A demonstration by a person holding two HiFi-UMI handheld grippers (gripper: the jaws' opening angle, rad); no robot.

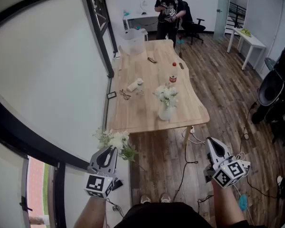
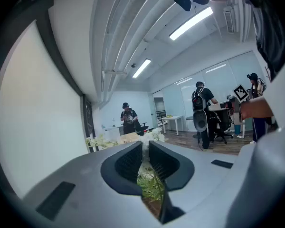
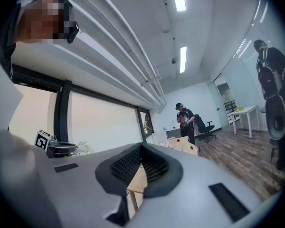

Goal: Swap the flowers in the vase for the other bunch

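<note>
My left tongs (image 1: pixel 110 149) clenched the stems of the loose bunch (image 1: pixel 115 140), short of the table (image 1: pixel 142 115). On it stood the vase (image 1: pixel 166 113), apparently glass, its flowers (image 1: pixel 166 95) inside. My right tongs (image 1: pixel 212 143) hung clenched, empty.

A glass vase (image 1: pixel 166 113) of white flowers (image 1: pixel 166 95) stands near the front edge of the wooden bench (image 1: pixel 142 109), while the left claw (image 1: pixel 111 149) holds a second white bunch (image 1: pixel 115 140) short of that edge, with the right claw (image 1: pixel 210 141) level beside it.
</note>
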